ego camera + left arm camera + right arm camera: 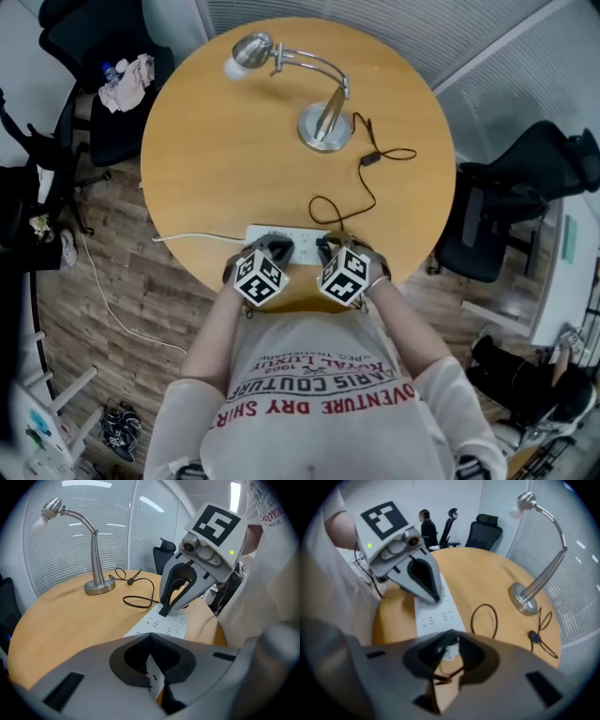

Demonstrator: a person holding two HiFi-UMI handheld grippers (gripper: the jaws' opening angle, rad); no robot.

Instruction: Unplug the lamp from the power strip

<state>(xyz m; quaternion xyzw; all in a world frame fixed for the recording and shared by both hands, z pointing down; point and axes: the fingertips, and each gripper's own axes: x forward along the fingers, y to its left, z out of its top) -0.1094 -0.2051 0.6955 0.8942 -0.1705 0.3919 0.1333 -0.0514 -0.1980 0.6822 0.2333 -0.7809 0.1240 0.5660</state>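
Note:
A silver desk lamp (323,127) stands at the far side of the round wooden table (225,169). Its black cord (370,192) loops down to a white power strip (302,246) at the near edge. My left gripper (272,251) is shut, and its tips rest on the left part of the strip (436,616). My right gripper (330,249) is at the strip's right end. In the left gripper view its fingertips (165,610) pinch a small black plug standing in the strip (164,625). In the right gripper view the plug itself is blurred between my jaws.
The strip's white cable (187,237) runs off the table's left edge to the floor. Black office chairs stand at the right (506,216) and the far left (103,103). An inline switch (370,158) lies on the cord. A person (426,527) sits in the background.

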